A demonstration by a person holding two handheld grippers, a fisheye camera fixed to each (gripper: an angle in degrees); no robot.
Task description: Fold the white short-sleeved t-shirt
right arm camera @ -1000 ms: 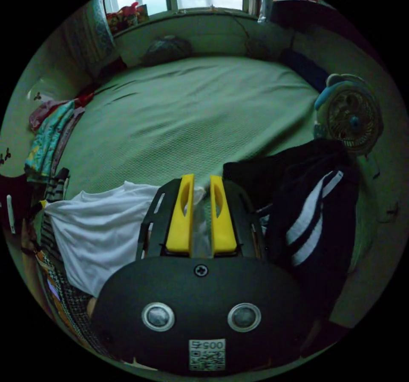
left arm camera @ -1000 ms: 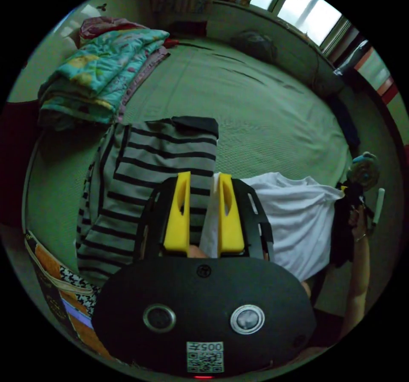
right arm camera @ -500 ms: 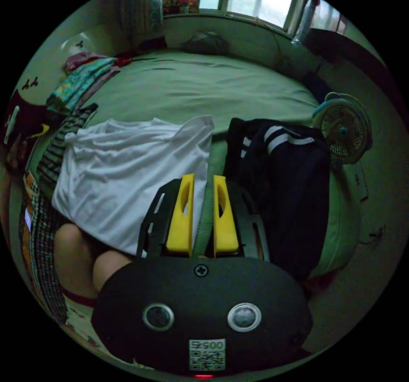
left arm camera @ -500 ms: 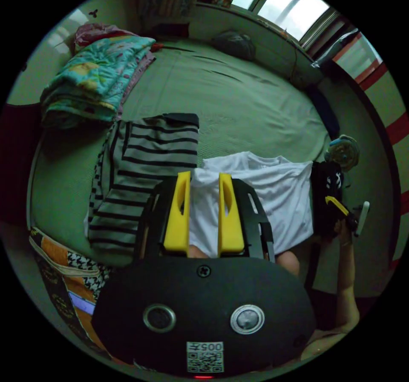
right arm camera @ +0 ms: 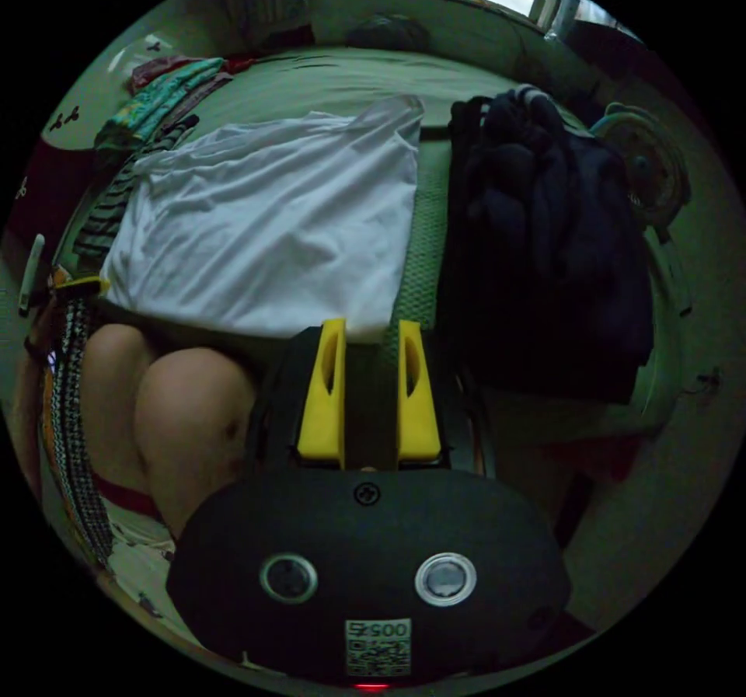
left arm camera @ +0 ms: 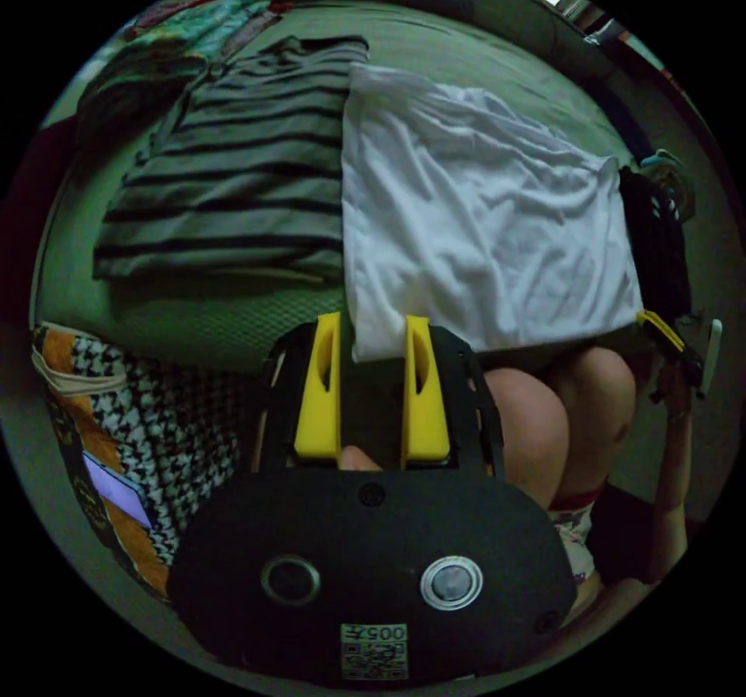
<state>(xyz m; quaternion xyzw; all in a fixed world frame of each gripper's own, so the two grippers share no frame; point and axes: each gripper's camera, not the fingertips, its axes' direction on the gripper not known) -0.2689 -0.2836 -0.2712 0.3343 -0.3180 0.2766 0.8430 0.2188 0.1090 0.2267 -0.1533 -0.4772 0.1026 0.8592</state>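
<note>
The white short-sleeved t-shirt [left arm camera: 482, 215] lies spread flat on the green bed [left arm camera: 202, 316], its hem along the near edge. My left gripper [left arm camera: 371, 320] is open, and one hem corner sits loose between its yellow jaw tips. My right gripper [right arm camera: 367, 325] is open too, its tips just short of the other hem corner of the t-shirt [right arm camera: 272, 223]. The right gripper [left arm camera: 660, 329] also appears at the edge of the left gripper view, and the left gripper [right arm camera: 78, 287] at the edge of the right gripper view.
A grey striped shirt [left arm camera: 233, 169] lies beside the t-shirt, and a pile of dark clothes [right arm camera: 544, 246] on the other side. A small fan [right arm camera: 649, 169] stands past the pile. Folded quilts [left arm camera: 194, 25], a patterned bag [left arm camera: 116, 433] and the person's knees [right arm camera: 171, 409] are nearby.
The t-shirt was held up by both grippers, then laid flat on the bed. Both pairs of jaws have widened and let go, drawing back to the near edge.
</note>
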